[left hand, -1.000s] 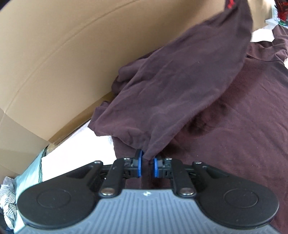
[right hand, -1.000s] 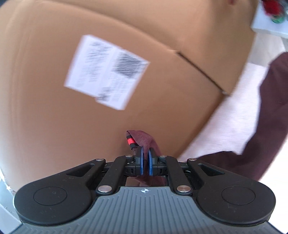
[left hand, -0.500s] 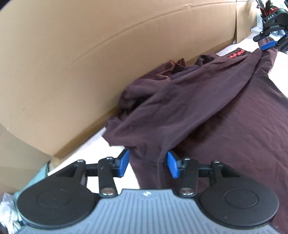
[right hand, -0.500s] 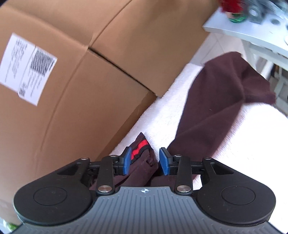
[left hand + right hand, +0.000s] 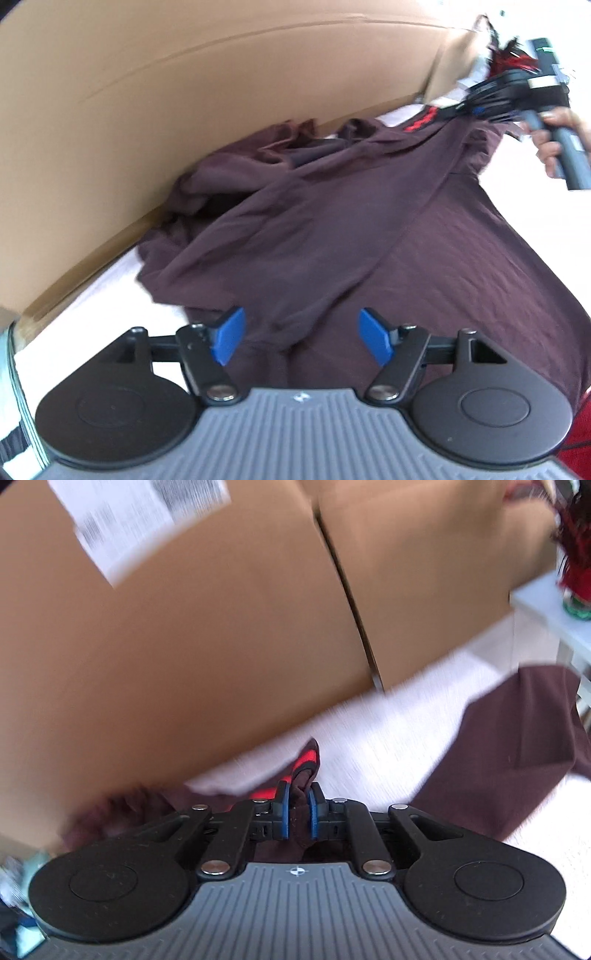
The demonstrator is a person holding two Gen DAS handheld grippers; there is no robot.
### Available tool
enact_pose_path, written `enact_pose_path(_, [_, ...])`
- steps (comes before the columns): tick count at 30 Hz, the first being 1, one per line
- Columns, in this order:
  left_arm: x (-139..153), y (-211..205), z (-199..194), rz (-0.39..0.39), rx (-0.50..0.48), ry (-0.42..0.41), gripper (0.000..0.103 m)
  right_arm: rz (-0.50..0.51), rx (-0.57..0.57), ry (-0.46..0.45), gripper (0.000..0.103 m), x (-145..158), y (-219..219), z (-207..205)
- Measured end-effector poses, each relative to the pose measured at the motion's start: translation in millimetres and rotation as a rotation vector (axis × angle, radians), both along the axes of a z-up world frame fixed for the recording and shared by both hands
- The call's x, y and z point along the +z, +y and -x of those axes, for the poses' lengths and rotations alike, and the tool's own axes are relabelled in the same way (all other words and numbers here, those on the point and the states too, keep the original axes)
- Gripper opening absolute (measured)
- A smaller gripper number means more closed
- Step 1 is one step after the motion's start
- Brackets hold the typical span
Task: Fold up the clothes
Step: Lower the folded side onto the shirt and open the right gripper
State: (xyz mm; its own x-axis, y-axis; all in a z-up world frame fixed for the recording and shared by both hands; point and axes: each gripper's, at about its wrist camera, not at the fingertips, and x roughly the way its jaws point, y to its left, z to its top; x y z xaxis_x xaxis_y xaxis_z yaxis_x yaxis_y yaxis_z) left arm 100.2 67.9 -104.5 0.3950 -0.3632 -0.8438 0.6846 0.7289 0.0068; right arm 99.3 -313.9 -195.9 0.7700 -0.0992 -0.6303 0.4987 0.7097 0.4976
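Note:
A dark maroon long-sleeved shirt (image 5: pixel 332 229) lies spread on the white towel-covered surface (image 5: pixel 92 306), bunched against the cardboard wall. My left gripper (image 5: pixel 301 338) is wide open just above the shirt's near edge, holding nothing. My right gripper (image 5: pixel 298 812) is shut on a fold of the shirt's cuff with red stripes (image 5: pixel 301 766). It also shows in the left wrist view (image 5: pixel 476 109), held in a hand at the far right, gripping the red-marked end of the shirt. A maroon sleeve (image 5: pixel 517 746) lies to the right in the right wrist view.
A tall cardboard box wall (image 5: pixel 184 110) runs along the left and back, with a white label (image 5: pixel 140 520) on it. A white side table (image 5: pixel 554 620) with a red and green object stands at the far right. Light blue and striped cloth (image 5: pixel 14 387) sits at the lower left.
My left gripper let go of the shirt and opened wide. My right gripper opened half a second ago and has shut again on the red-striped cuff, and the view is blurred by movement.

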Motion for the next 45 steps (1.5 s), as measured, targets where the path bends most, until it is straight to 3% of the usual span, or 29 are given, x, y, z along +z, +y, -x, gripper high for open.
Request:
enact_pose_path(2, [-1.4,8.7,-15.0,0.012,0.058,-0.002,0.068,0.046,-0.013,-0.037,0.012,15.4,-0.9,4.6])
enact_pose_path(4, [-3.6,13.7,-31.1,0.007,0.092,-0.007,0.054,0.109,-0.017,-0.049,0.012,23.3,1.1,11.1])
enact_pose_path(8, [-16.6,1.3,-53.9,-0.076,0.078,-0.042,0.052,0.134,-0.062,-0.099,0.012,27.8,1.4,34.3])
enact_pose_path(11, [-26.0,-14.9,-65.6,-0.139,0.085,-0.095,0.055,0.155,-0.093,-0.088,0.012,25.3,2.1,46.4])
enact_pose_path(15, [-26.1,-23.1,-76.8,-0.111,0.110,-0.108,0.058,0.174,-0.126,0.017,0.012,8.2,-3.1,46.6])
enact_pose_path(17, [-25.9,-25.9,-81.8,-0.127,0.121,-0.136,0.061,0.203,-0.105,0.066,0.012,19.2,0.4,56.0])
enact_pose_path(19, [-29.6,-27.7,-87.8,-0.151,0.148,-0.144,0.073,0.220,-0.099,0.114,0.013,23.7,0.3,58.1])
enact_pose_path(22, [-31.6,-28.6,-92.9,-0.166,0.184,-0.150,0.077,0.226,-0.115,0.176,0.017,16.6,-1.4,58.2])
enact_pose_path(24, [-24.1,-26.1,-88.6,-0.133,0.197,-0.154,0.076,0.233,-0.224,0.136,0.023,28.5,-3.0,74.3])
enact_pose_path(26, [-13.6,-19.5,-84.3,-0.059,0.207,-0.129,0.071,0.217,-0.240,0.081,0.025,39.5,-0.5,88.2])
enact_pose_path(28, [-0.1,-9.5,-79.1,0.039,0.207,-0.087,0.073,0.187,-0.203,0.030,0.025,47.5,4.9,97.1])
enact_pose_path(31, [11.5,-0.6,-65.8,0.045,0.240,-0.119,0.074,0.090,-0.016,-0.003,0.025,45.6,20.4,87.8])
enact_pose_path(33, [15.3,8.1,-59.5,0.044,0.272,-0.125,0.076,0.016,0.065,0.028,0.026,34.2,27.1,74.6])
enact_pose_path(36, [14.4,25.5,-47.4,0.046,0.321,-0.096,0.075,-0.041,0.024,0.072,0.026,17.1,18.5,74.0])
enact_pose_path(38, [8.4,38.9,-31.6,0.051,0.345,-0.064,0.076,-0.089,-0.088,0.083,0.018,9.4,0.0,89.6])
enact_pose_path(39, [4.4,45.0,-20.7,0.041,0.357,-0.055,0.076,-0.121,-0.139,0.083,0.000,5.9,-9.7,97.8])
enact_pose_path(41, [-4.6,56.0,5.4,0.020,0.390,-0.021,0.076,-0.183,-0.235,0.082,0.000,-0.1,-27.9,113.8])
enact_pose_path(43, [-4.4,72.8,37.5,0.011,0.434,0.004,0.076,-0.184,-0.214,0.052,0.020,11.5,-23.5,118.4])
enact_pose_path(45, [-11.4,79.2,64.5,0.014,0.487,0.036,0.076,-0.226,-0.094,-0.008,0.021,16.0,-13.1,114.0])
